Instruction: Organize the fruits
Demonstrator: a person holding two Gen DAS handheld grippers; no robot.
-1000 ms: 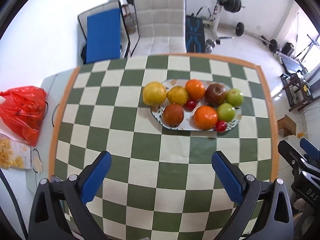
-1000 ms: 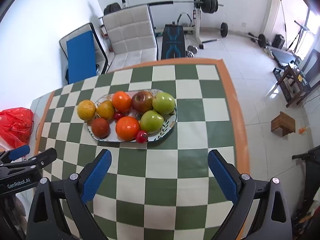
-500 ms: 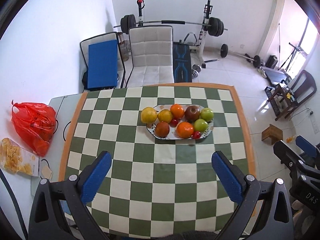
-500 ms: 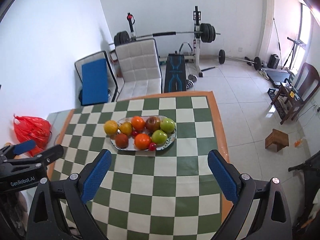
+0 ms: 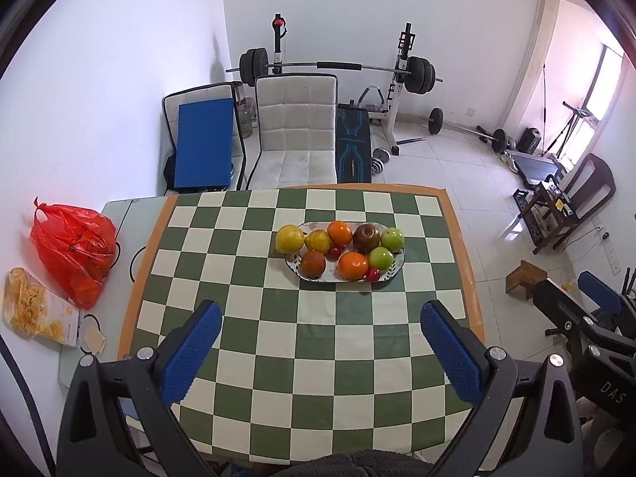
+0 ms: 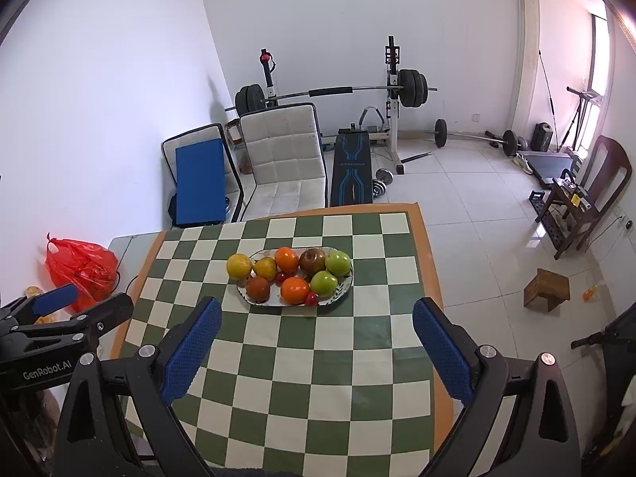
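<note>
An oval patterned plate (image 5: 397, 266) (image 6: 345, 284) sits mid-table, loaded with several fruits: two oranges (image 5: 352, 265) (image 6: 294, 290), two green apples (image 5: 381, 257) (image 6: 323, 282), a dark red apple (image 5: 366, 237) (image 6: 312, 261), yellow fruits (image 5: 290, 238) (image 6: 239, 265), a brown-red fruit (image 5: 313, 264) and small red ones. My left gripper (image 5: 320, 351) is open, high above the near half of the table. My right gripper (image 6: 316, 348) is open too, equally far back. Neither holds anything.
The green-and-white checked table (image 5: 254, 342) has an orange border. A red plastic bag (image 5: 71, 250) and a snack box (image 5: 35, 312) lie on a side surface at the left. A white chair (image 5: 296, 131), a blue board and a weight bench stand beyond the table.
Both grippers have pulled back and up from the table, so the plate of fruit looks smaller and farther. Both stay open and the fruits have not moved.
</note>
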